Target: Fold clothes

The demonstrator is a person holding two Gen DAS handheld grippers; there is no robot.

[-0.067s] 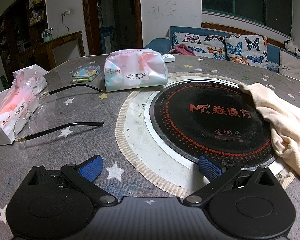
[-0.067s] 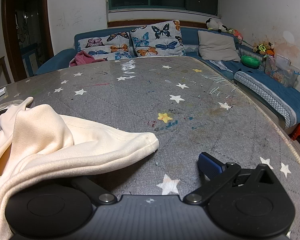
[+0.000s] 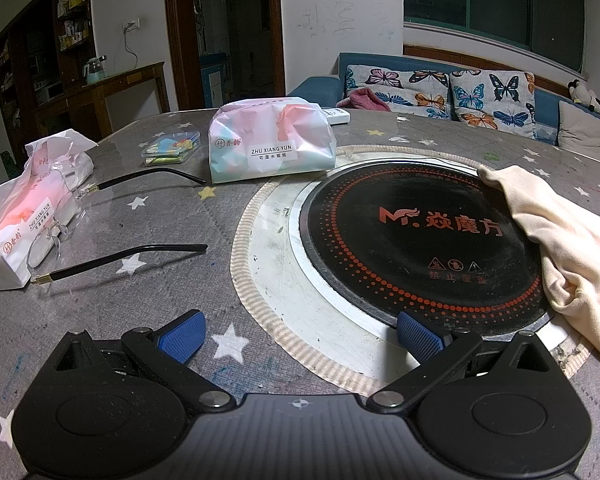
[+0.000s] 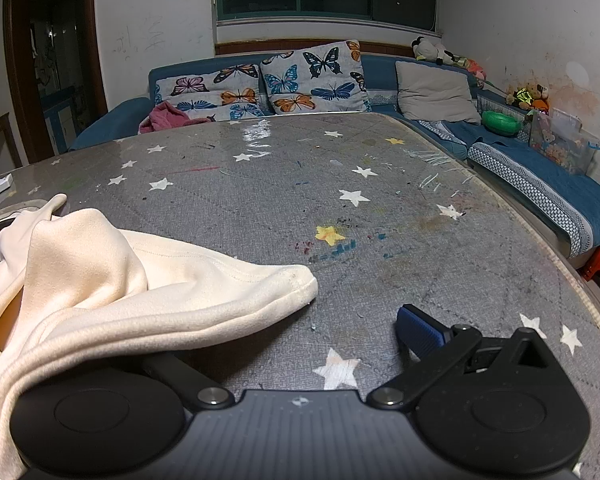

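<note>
Hidden and cut-off parts
The soft cream cloth (image 4: 100, 280) covers the right gripper's (image 4: 300, 332) left finger and runs off the picture's edge

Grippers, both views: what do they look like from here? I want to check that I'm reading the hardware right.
Left gripper and right gripper match: black ribbed body with a small crosshair mark, two round black discs, black linkage bars on silver pivot pins, and blue textured finger pads. No cables or sleeves show.
</note>
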